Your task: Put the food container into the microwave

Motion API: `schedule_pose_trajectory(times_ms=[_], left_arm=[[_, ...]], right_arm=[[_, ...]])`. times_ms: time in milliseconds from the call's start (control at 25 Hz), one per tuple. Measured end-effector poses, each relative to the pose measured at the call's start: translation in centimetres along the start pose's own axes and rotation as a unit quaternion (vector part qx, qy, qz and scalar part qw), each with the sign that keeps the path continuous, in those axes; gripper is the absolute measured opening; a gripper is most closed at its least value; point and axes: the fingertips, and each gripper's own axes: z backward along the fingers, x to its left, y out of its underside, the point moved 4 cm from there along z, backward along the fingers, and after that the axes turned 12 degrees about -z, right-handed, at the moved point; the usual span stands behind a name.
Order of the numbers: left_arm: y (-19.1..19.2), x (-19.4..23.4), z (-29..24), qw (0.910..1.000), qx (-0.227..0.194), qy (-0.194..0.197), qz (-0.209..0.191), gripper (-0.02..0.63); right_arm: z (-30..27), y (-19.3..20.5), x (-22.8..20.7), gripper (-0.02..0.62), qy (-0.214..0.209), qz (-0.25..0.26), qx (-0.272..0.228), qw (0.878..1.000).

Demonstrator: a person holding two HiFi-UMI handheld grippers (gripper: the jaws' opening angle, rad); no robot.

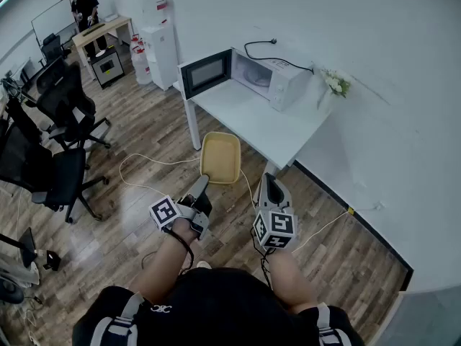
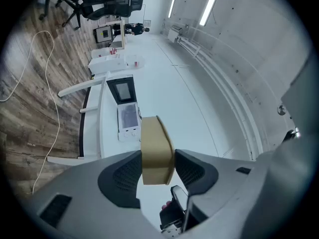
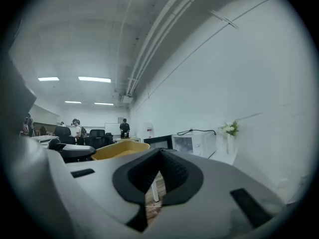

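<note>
We grip the yellow food container (image 1: 220,157) by its rim in our left hand-held gripper (image 1: 202,184), right hand-held gripper (image 1: 271,186) closed, empty, microwave (image 1: 248,74) open on the desk (image 1: 266,128)

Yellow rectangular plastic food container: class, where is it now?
The yellow plastic container is mid-frame in the head view, clamped in the left gripper, above the floor before the white table.

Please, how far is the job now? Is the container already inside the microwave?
Not yet. Done: the microwave door stands open, and the left gripper is clamped on the yellow food container. In hand: it is held in the air, short of the table. Left: setting it inside. The right gripper is shut, empty.
</note>
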Motion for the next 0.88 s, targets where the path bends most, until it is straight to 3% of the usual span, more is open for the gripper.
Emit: schedule_pose_trajectory(times_ms=[520,880], left_arm=[[-0.5,-0.1,-0.2,0.9999,0.010,0.006,-0.002,0.219],[-4.6,1.6,1.2,0.9998,0.012,0.015,0.000,0.219]], right_arm=[[-0.8,0.8,1.1,0.005,0.000,-0.001,0.013,1.000],[-3.3,2.4,4.9,0.005,0.002,-0.003,0.011,1.000]])
